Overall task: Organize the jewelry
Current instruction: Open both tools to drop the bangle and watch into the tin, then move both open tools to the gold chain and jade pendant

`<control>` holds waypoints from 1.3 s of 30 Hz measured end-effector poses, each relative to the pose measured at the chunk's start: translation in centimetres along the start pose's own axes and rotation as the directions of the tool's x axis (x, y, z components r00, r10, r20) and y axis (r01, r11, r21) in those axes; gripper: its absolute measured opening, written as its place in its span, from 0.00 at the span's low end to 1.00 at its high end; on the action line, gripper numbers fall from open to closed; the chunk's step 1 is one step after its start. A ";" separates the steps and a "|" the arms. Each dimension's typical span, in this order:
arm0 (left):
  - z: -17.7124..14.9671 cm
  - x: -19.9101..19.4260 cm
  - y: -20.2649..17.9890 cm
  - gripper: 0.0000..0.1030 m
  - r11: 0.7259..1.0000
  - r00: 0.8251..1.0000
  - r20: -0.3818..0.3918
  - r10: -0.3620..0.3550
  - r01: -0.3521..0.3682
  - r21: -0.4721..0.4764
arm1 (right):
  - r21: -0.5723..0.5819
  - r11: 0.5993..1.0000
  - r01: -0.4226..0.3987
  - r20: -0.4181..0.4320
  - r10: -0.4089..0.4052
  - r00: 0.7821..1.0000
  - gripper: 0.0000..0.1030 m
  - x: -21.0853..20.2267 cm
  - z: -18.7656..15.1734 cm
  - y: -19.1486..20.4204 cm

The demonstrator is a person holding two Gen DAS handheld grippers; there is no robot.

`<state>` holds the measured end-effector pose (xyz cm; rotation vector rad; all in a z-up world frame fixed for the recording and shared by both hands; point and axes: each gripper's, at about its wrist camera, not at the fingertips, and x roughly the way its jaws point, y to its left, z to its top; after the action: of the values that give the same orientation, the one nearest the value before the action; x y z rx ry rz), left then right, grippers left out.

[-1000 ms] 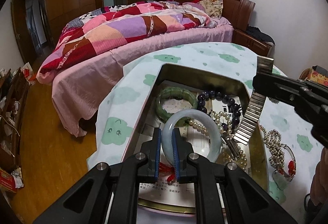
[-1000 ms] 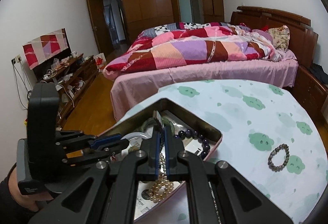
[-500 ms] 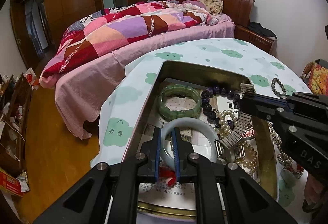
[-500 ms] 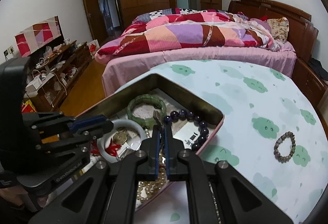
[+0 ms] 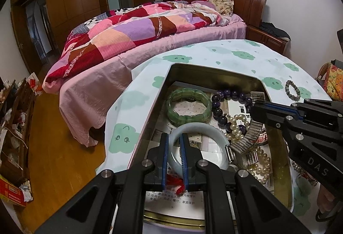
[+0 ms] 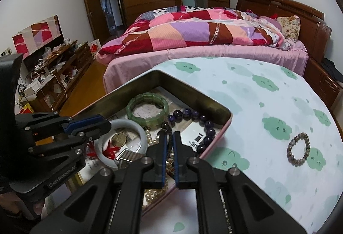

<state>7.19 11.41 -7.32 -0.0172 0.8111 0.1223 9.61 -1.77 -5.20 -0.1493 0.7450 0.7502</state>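
**Watch band lowered into the tin**

Since a second ago the metal watch band (image 5: pixel 249 137) has come down from mid-air into the tin (image 5: pixel 214 72); its lower links now lie among the pearls (image 5: pixel 235 127), while the right hand-held gripper (image 5: pixel 256 108) stays closed on its upper end.

Only the right wrist view shows the brown bead bracelet (image 6: pixel 298 149) in full, lying alone on the cloud-print tabletop (image 6: pixel 257 92) well apart from the tin; the left view catches it small at the edge. The right view also shows a gold octagonal charm and red tassel (image 6: pixel 110 151) inside the white bangle (image 6: pixel 128 123); the left view shows the pearl strand spread along the tin's right side.

The left hand-held gripper (image 5: pixel 174 161) is narrowly closed on the near rim of the smooth, pale jade bangle, which rests on printed paper in the tin. Beyond it lie a green bracelet (image 5: pixel 188 108) of flat stone segments and a string of round, dark purple beads (image 5: pixel 223 105).
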 end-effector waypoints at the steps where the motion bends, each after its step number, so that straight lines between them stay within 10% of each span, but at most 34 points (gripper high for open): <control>1: 0.0 0.1 0.0 0.10 1.000 1.000 -0.002 0.001 -0.001 0.000 | 0.001 1.000 -0.001 0.000 0.001 1.000 0.10 0.0 0.0 0.0; 5: 0.1 -0.1 0.0 0.13 1.000 1.000 -0.009 -0.005 0.005 0.002 | 0.006 1.000 -0.014 -0.004 0.014 1.000 0.19 0.2 -0.3 -0.2; 7: 0.3 -0.5 -0.2 0.31 1.000 1.000 -0.001 0.002 -0.002 0.008 | 0.014 1.000 -0.020 0.000 0.020 1.000 0.39 0.3 -0.4 -0.4; 11: 0.5 -1.4 -0.6 0.55 1.000 0.999 0.035 0.000 -0.001 0.017 | 0.026 1.000 -0.017 0.013 0.016 1.000 0.42 -0.2 -0.4 -0.8; 30: 0.6 -1.9 -0.8 0.65 1.000 0.999 0.048 -0.024 0.024 -0.004 | 0.054 0.999 -0.002 0.034 0.000 0.999 0.53 -2.1 -0.9 -2.4; 39: 0.7 -2.5 -1.0 0.68 0.999 0.997 0.071 -0.015 0.017 -0.027 | 0.172 0.977 0.129 0.009 -0.132 0.991 0.58 -6.3 -4.2 -8.8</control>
<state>6.10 10.25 -5.10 -0.0450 0.7385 0.1188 10.01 -13.42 -5.28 -0.0345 0.7691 0.5594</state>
